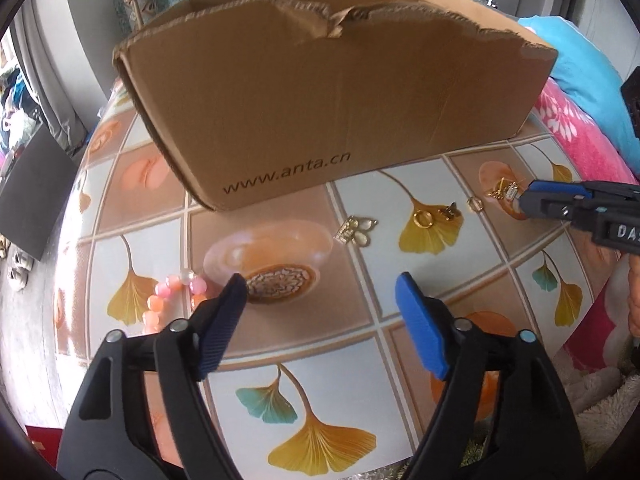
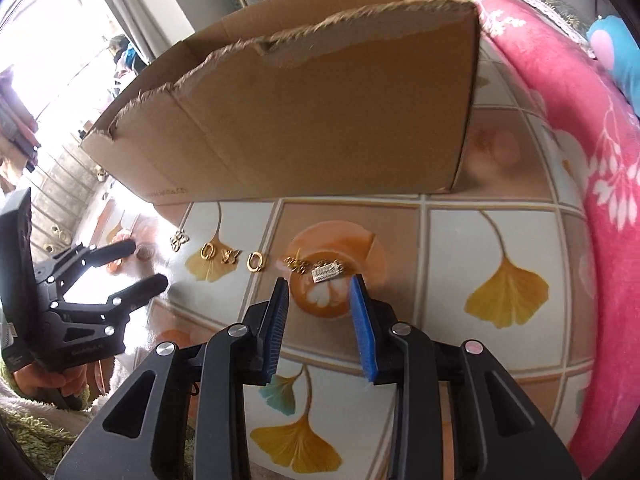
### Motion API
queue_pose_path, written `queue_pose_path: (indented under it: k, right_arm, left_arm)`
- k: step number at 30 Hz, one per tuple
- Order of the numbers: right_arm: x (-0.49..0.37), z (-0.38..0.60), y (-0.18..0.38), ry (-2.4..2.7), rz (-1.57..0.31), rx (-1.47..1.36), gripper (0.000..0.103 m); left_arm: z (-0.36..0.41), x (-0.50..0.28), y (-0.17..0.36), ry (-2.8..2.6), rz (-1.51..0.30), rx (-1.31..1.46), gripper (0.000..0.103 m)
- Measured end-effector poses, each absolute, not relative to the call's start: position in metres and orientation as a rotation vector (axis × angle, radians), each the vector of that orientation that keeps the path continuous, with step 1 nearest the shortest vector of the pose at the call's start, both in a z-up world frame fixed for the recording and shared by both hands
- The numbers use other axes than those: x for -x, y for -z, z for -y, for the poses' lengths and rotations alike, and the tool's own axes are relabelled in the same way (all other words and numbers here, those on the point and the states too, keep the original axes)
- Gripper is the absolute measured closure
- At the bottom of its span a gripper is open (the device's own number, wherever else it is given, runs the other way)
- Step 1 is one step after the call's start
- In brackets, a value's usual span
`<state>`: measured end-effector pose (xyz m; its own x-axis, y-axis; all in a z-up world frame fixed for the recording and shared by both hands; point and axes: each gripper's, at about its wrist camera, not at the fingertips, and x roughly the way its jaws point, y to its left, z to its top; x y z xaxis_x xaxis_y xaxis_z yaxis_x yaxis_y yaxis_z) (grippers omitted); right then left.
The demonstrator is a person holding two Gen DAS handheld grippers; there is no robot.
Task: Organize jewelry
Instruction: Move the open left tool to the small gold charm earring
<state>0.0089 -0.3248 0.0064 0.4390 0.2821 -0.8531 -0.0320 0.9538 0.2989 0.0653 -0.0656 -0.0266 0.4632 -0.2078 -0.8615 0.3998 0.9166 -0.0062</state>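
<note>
Left tongs (image 1: pixel 320 292) gape wide over the bench (image 1: pixel 400 280) beside pink beads (image 1: pixel 176 292); right tongs (image 2: pixel 320 284) hang narrow, empty, near a crystal clip (image 2: pixel 328 271).

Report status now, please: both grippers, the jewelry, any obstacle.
Left gripper open, empty, beside the pink bead bracelet. Right gripper open, just short of the rhinestone clip. Small gold pieces in a row before the cardboard box. Nothing in the way.

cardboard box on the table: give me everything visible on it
The cardboard box is plain brown corrugated card, open-topped, with its flaps torn off to leave a ragged, frayed upper rim. "www.anta.cn" is printed in dark letters low on the front wall. It stands upright on the ginkgo-leaf tablecloth, behind the row of small gold jewelry pieces and clear of them. Neither gripper touches it. Its contents are hidden.
</note>
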Motion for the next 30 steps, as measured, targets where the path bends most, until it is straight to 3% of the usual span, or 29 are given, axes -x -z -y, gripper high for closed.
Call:
queue_pose_path:
  k: [1,6,30]
  right_arm:
    - [-0.01,0.325,-0.01,-0.205,-1.092,-0.259,0.072]
    - [-0.015,0.309,-0.017,-0.259,-1.079,-0.21,0.072]
    - [-0.012,0.319,-0.011,-0.179,-1.055,-0.19,0.071]
  left_arm:
    - [0.064,-0.065,0.026,0.373,-1.024,-0.205,0.02]
    - [0.063,-0.068,0.03,0.348,-1.051,-0.205,0.008]
    - [0.056,-0.086,0.031,0.36,-1.084,-0.227,0.007]
